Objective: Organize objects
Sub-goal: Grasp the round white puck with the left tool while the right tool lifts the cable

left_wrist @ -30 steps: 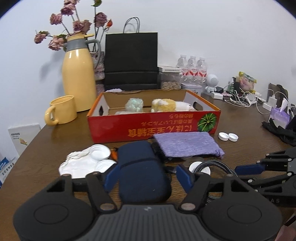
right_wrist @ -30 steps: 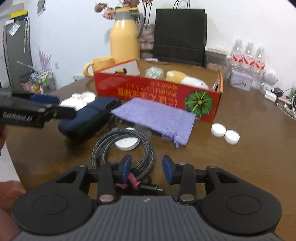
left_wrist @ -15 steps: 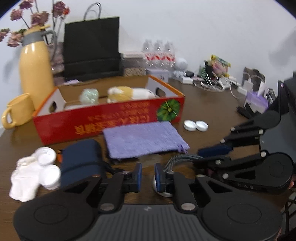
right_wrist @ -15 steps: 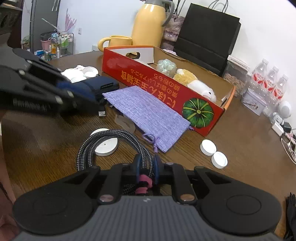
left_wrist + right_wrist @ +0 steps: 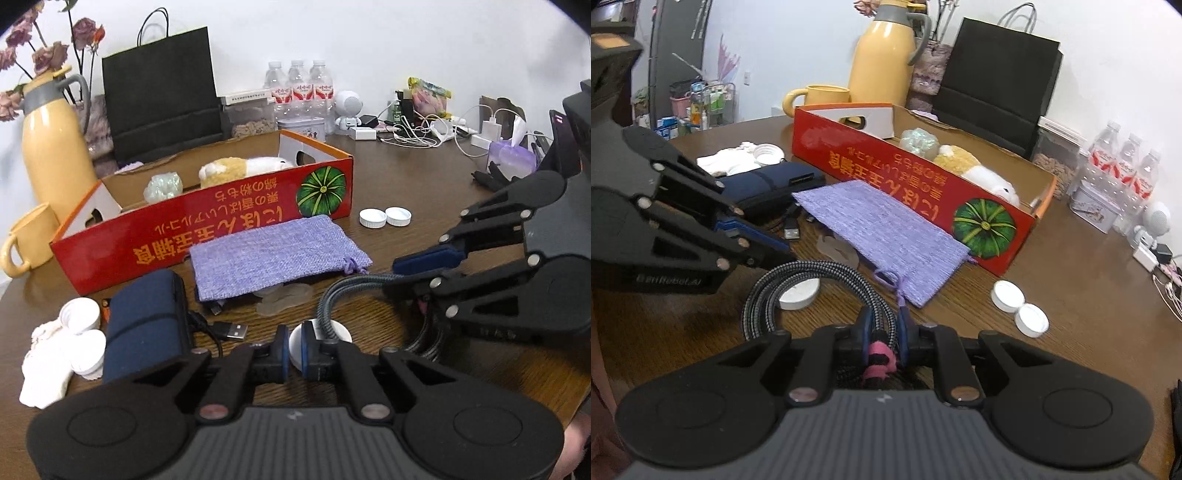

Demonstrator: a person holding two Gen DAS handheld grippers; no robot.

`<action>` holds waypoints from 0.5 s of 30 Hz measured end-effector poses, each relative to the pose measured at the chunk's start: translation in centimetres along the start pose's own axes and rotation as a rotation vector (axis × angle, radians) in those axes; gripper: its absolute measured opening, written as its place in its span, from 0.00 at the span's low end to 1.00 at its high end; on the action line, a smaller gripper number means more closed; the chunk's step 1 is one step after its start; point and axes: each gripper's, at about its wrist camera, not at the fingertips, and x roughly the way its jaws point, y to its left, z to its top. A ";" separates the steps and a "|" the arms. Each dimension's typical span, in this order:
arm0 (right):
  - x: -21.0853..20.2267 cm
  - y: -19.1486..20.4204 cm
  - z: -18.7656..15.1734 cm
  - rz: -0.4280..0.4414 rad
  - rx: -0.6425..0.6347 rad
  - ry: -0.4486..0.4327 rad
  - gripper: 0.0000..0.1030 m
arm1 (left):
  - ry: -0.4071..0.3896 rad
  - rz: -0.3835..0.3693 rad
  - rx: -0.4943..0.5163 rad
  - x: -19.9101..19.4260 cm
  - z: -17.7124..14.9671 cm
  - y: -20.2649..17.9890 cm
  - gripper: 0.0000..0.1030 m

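Table point(image 5: 424, 192): brown wood, fills the lower two thirds of both views, cluttered
Red box point(image 5: 912, 192): open cardboard tray, centre of the right wrist view, already holding a plush toy point(image 5: 967, 164) and a pale lump
Purple pouch point(image 5: 273, 254): flat on the table, just in front of the box, drawstring end toward the lower right
Navy case point(image 5: 147, 321): lower left of the left wrist view, beside the pouch, a loose USB plug at its edge
Braided cable point(image 5: 798, 284): coiled, lower centre of the right wrist view, pink tie at the bundled end
Right gripper point(image 5: 882, 332): jaws drawn in tight on the cable at the pink tie
Left gripper point(image 5: 294, 350): jaws nearly together, nothing visibly held; a white disc point(image 5: 325, 332) sits just beyond the tips
Risk: judged, the free loop could drag the disc or snag the left tool on lifting; a grip at one end may let the coil spring open
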 end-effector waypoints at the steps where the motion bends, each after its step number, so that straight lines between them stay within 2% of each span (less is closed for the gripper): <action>1: -0.1 -0.2 -0.1 -0.012 0.007 0.003 0.14 | -0.004 0.002 -0.002 0.0 -0.1 0.0 0.03; 7: -1.0 -1.8 -1.5 -0.067 0.090 0.023 0.14 | -0.004 -0.019 -0.051 0.0 0.0 0.7 0.04; 11: -2.7 -3.1 -1.9 -0.046 0.213 -0.028 0.16 | -0.033 -0.042 -0.124 -0.7 0.1 1.6 0.13; 12: -3.2 -3.2 -1.9 -0.037 0.223 -0.045 0.23 | -0.047 -0.036 -0.129 -1.1 0.1 1.7 0.15; 13: -3.7 -3.1 -2.0 -0.027 0.229 -0.062 0.42 | -0.060 -0.026 -0.130 -1.5 0.1 1.7 0.23; 14: -4.0 -3.0 -1.9 -0.021 0.230 -0.074 0.55 | -0.071 -0.021 -0.133 -1.8 0.1 1.8 0.33; 15: -4.2 -2.7 -1.9 -0.014 0.221 -0.081 0.77 | -0.082 -0.019 -0.140 -2.1 0.1 1.9 0.38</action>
